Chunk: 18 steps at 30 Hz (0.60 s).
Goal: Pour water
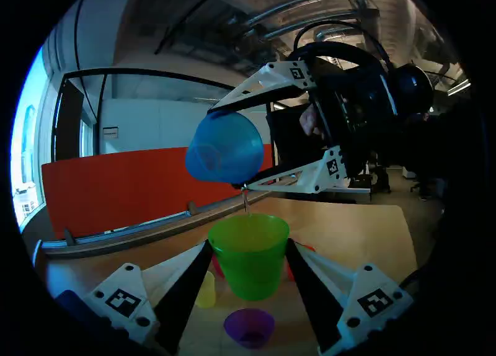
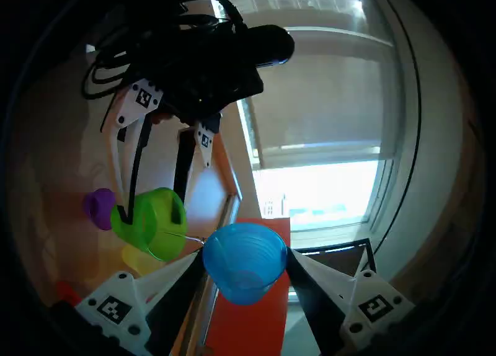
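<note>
My left gripper point(image 1: 249, 257) is shut on a green cup point(image 1: 249, 253), held upright above the wooden table point(image 1: 366, 232). Over it, my right gripper point(image 1: 239, 146) holds a blue cup point(image 1: 224, 148) tipped steeply, and a thin stream of water point(image 1: 245, 201) falls from its rim into the green cup. In the right gripper view, my right gripper point(image 2: 245, 270) is shut on the blue cup point(image 2: 245, 269), with a little water still inside. The green cup point(image 2: 150, 224) sits to its left between the fingers of the left gripper point(image 2: 155, 216).
A purple cup point(image 1: 249, 327) and a yellow cup point(image 1: 206, 289) stand on the table below the green cup, with something red point(image 1: 217, 268) behind it. An orange partition point(image 1: 124, 188) and a metal rail point(image 1: 155, 229) run along the table's far side. Bright windows point(image 2: 316, 195) lie beyond.
</note>
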Motion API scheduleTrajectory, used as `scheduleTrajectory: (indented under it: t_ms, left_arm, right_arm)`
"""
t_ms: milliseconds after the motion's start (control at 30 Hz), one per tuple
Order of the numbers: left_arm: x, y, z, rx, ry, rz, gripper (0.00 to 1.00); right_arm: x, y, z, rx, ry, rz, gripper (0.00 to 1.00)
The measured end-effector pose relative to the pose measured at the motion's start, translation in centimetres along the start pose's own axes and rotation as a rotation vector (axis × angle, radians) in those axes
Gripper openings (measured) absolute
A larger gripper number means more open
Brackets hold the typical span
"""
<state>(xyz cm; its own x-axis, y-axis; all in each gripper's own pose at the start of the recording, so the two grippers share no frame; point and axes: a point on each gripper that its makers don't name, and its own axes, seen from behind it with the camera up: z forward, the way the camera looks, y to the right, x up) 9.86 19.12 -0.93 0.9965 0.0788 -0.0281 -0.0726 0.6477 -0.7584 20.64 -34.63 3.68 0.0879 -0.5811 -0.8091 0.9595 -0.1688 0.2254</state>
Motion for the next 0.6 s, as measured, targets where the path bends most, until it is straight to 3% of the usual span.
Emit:
scheduleTrajectory:
  t_ms: [600]
  left_arm:
    - [0.04,0.08,-0.01,-0.002,0.004,0.001,0.85]
  right_arm:
    - [-0.14,0.13,-0.03,-0.005,-0.004,-0.033,0.92]
